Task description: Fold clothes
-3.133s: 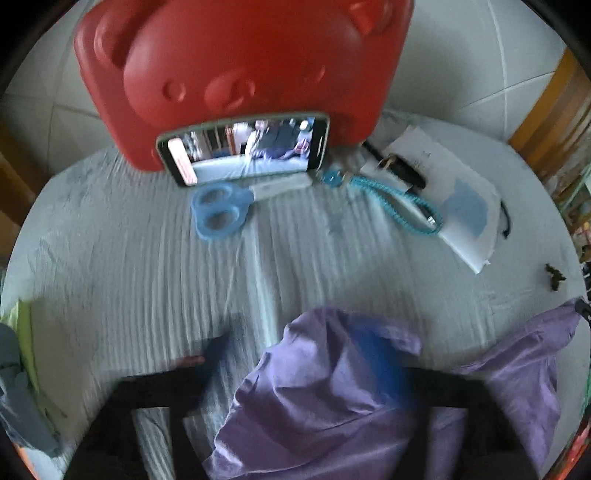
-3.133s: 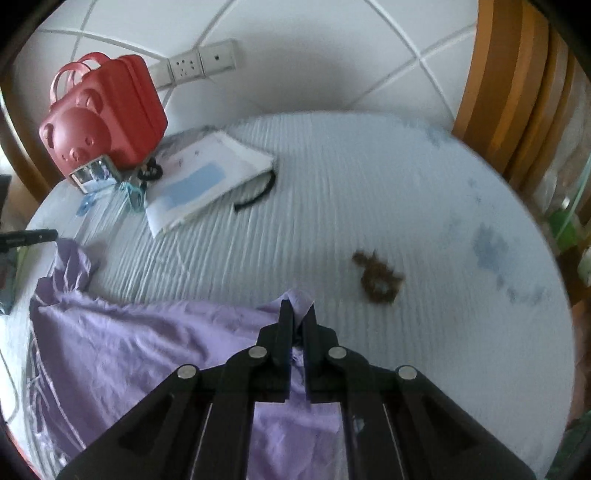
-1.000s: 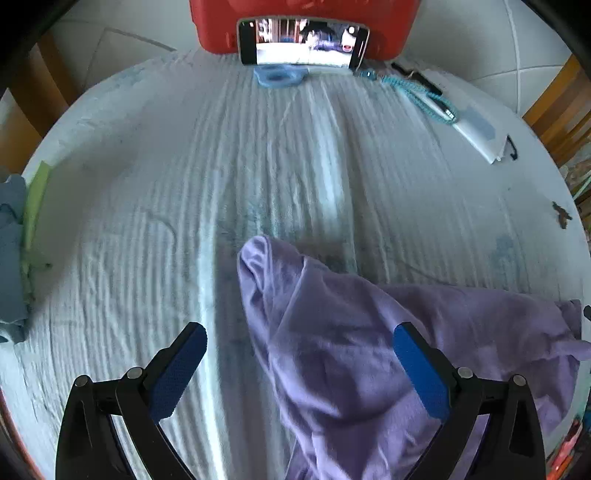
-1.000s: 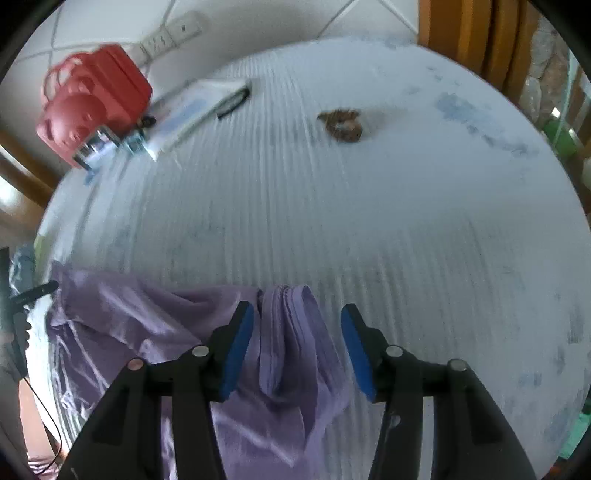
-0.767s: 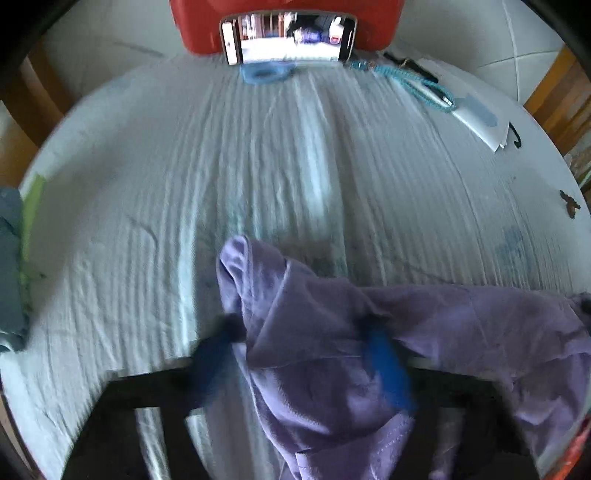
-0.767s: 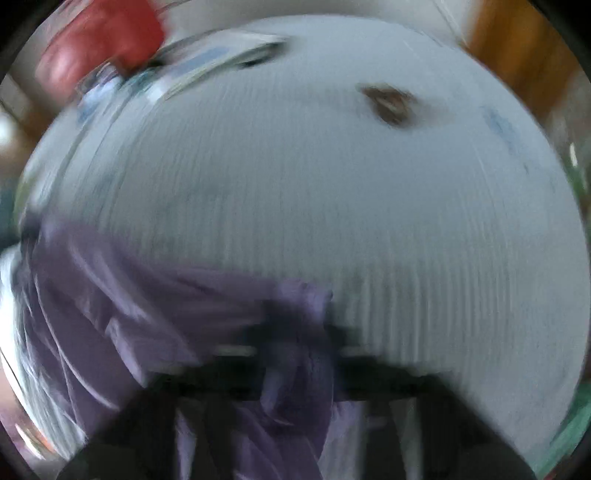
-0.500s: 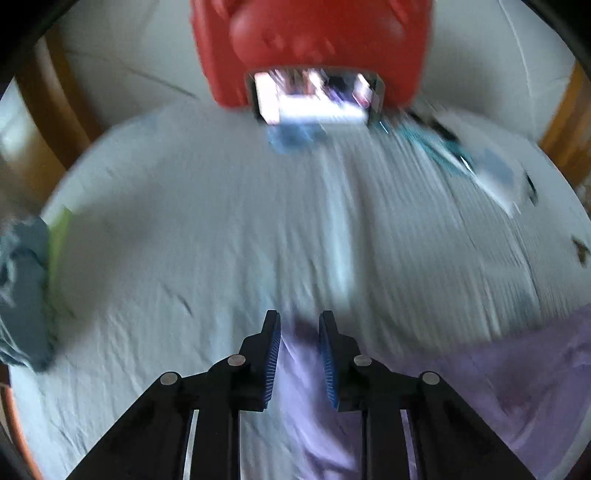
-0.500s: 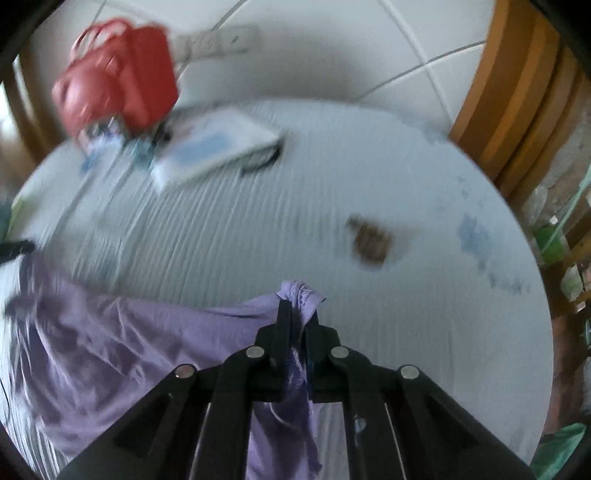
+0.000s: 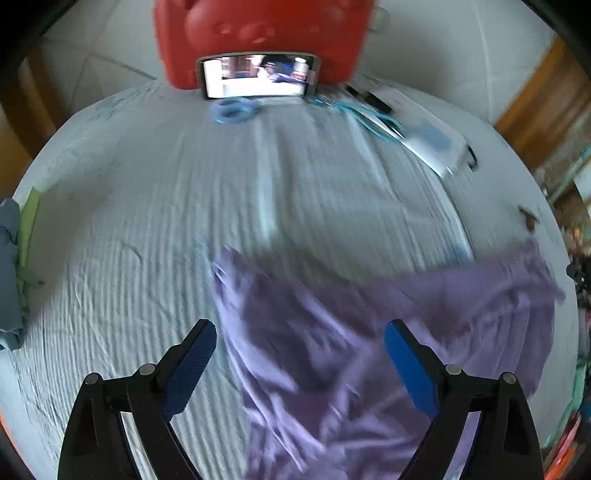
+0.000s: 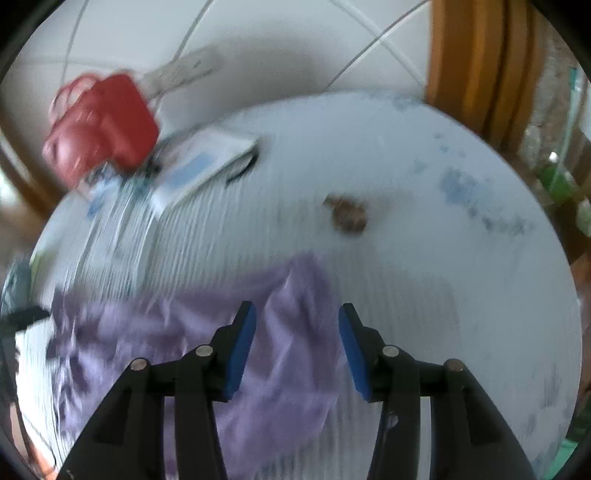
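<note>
Left wrist view: my left claw is spread wide, gripping nothing, its blue pads on either side of the cloth below.
Purple garment: it lies crumpled on the worktop, one corner pointing away from me between my fingers, the rest trailing off to the right edge of the cover.
Worktop cover: pale, ribbed fabric, wrinkled at the left.
Red case: it stands at the far edge, bear face moulded into it, with a phone leaning against its front, screen lit.
Blue scissors: flat just in front of the phone.
Papers: to the right of the case, with a teal cord lying beside them.
Left edge: a grey-blue cloth and a green strip hang there.

Right wrist view: my right claw is released too, fingers well apart, nothing between the pads but air above the cloth.
Purple garment: its near corner sits under and between my fingers, the body running left across the worktop.
Brown scrap: a small thing on the cover beyond the garment, apart from it; too blurred to name.
Far side: the red case and papers, smeared by blur.
Right side: wooden rails stand past the rim.
</note>
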`<state>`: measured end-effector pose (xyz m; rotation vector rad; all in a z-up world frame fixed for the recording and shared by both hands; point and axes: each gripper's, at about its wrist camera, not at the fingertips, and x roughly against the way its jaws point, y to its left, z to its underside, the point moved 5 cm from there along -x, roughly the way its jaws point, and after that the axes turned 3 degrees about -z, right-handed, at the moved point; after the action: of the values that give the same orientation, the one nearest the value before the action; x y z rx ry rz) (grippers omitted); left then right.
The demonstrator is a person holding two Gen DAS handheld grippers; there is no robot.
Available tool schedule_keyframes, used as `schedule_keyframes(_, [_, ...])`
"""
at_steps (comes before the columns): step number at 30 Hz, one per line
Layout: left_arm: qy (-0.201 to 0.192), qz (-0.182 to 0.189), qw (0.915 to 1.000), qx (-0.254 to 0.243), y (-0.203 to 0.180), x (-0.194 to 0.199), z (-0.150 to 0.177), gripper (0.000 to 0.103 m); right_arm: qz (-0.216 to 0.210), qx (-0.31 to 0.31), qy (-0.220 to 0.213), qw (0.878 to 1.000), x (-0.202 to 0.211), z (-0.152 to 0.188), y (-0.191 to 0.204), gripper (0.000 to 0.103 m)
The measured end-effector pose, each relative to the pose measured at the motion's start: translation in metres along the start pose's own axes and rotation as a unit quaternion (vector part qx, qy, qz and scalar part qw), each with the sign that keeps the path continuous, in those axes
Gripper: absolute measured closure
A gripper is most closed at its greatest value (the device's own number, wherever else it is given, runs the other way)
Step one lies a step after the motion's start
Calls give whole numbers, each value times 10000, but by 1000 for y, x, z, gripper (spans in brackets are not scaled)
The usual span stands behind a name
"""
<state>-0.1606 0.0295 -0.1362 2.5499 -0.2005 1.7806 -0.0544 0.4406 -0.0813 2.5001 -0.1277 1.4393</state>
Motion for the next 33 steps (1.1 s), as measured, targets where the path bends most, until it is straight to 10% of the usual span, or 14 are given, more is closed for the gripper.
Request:
schedule_keyframes(3, [7,-7,9997,-228,-18,1,12,10,23,173,175,9997,-6,18,12,75])
schedule_keyframes(10, [340,515,9965,-557,-53,-15,32,12,-87,178,393,9990,-28,32,16,75])
schedule_keyframes(22, [-127,-272,9980,-559,8,50,126,7,-74,55,-26,10000,39,116,-13,61])
schedule_keyframes(33, [-160,-587,9950,-792,0,32,184,5,-247,-107,-266,9993,8,146,30,60])
